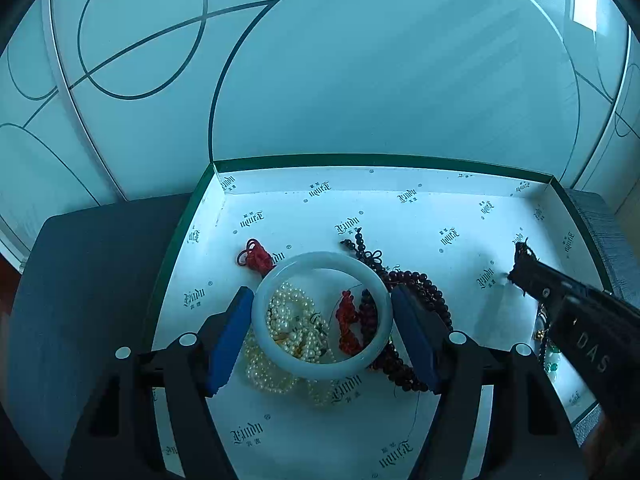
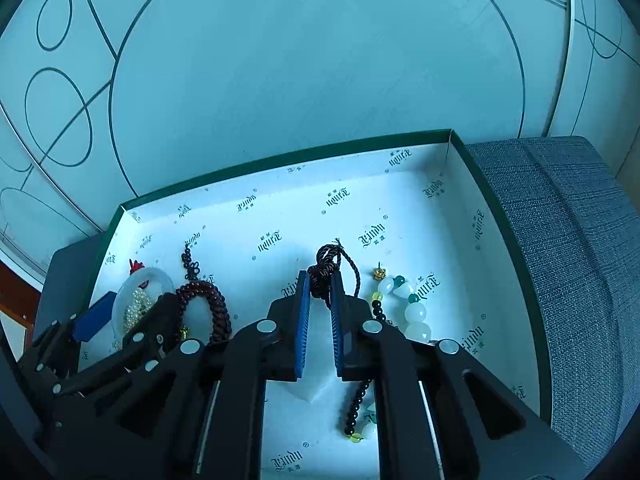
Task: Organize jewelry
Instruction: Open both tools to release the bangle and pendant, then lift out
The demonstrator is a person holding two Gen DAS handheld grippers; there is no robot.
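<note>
My left gripper (image 1: 322, 318) is shut on a pale jade bangle (image 1: 320, 366), its blue pads touching both sides, above a pearl strand (image 1: 294, 322), a red knotted cord (image 1: 258, 258) and dark red bead strings (image 1: 424, 288) in a white-lined box (image 1: 400, 200). My right gripper (image 2: 320, 286) is shut on the dark braided cord knot (image 2: 326, 270) of a necklace with white, green and black beads (image 2: 414, 314). The right gripper also shows in the left wrist view (image 1: 520, 264), at the box's right side. The left gripper (image 2: 132, 312) and bangle (image 2: 158, 276) show at left in the right wrist view.
The box has a green rim (image 2: 496, 208) and printed paper lining. It rests on a grey fabric seat (image 2: 568, 220). A frosted glass wall with dark curved lines (image 1: 360, 60) stands behind. A dark surface (image 1: 88, 264) lies left of the box.
</note>
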